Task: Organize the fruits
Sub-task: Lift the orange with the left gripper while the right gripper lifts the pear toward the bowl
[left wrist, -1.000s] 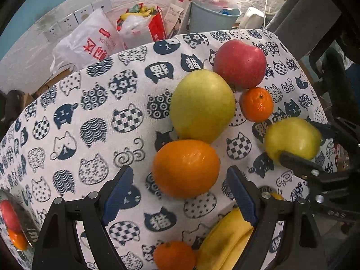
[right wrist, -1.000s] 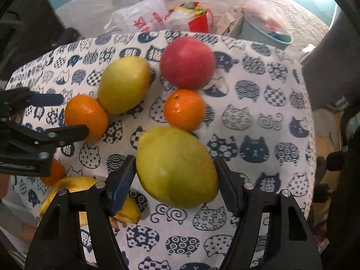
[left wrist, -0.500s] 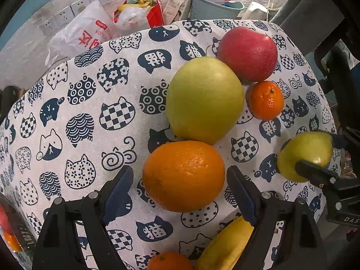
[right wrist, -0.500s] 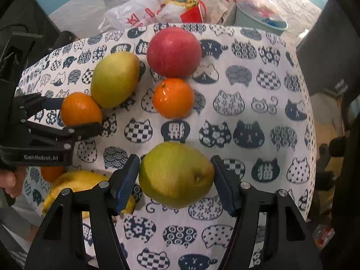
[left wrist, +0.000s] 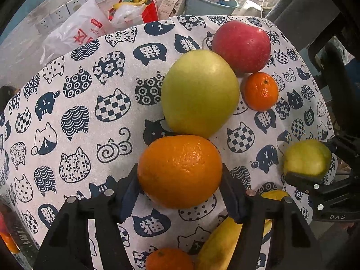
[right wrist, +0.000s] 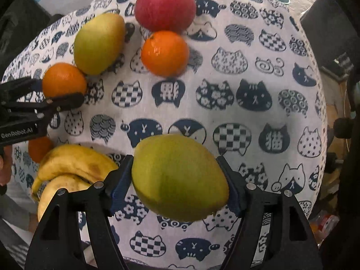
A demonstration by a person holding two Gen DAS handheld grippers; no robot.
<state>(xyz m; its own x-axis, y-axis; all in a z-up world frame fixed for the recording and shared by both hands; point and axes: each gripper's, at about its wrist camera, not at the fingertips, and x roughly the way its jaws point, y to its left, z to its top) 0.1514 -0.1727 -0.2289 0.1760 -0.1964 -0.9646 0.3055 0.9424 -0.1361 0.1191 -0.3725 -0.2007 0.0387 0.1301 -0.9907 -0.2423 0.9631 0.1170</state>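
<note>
Left gripper (left wrist: 180, 193): jaws just closed in, both blue pads pressed on the sides of the big orange (left wrist: 180, 171); pointing steeply down at the cloth.
Left view, fruit count: one big orange, one large green pear (left wrist: 200, 92) touching its far side, one red apple (left wrist: 241, 46) far right, one small mandarin (left wrist: 261, 91) beside the apple, another mandarin (left wrist: 168, 259) at the near edge, bananas (left wrist: 222, 245) near right, number not clear here.
Left view, other tool: right gripper (left wrist: 315, 175) at the right edge, astride a second green pear (left wrist: 306, 157).
Surface: cat-print cloth (left wrist: 78, 117) under all the fruit.
Right gripper (right wrist: 180, 184): jaws just widened a little, pads touching both sides of the second green pear (right wrist: 180, 177); pointing straight down.
Right view, fruit count: two pears, one apple (right wrist: 165, 7), two bananas (right wrist: 72, 168) near left, one big orange (right wrist: 64, 82) in the left gripper (right wrist: 56, 90), two mandarins, far (right wrist: 165, 52) and left edge (right wrist: 39, 148).
Hand: fingers (right wrist: 4, 164) partly visible at the left edge, under the left tool.
</note>
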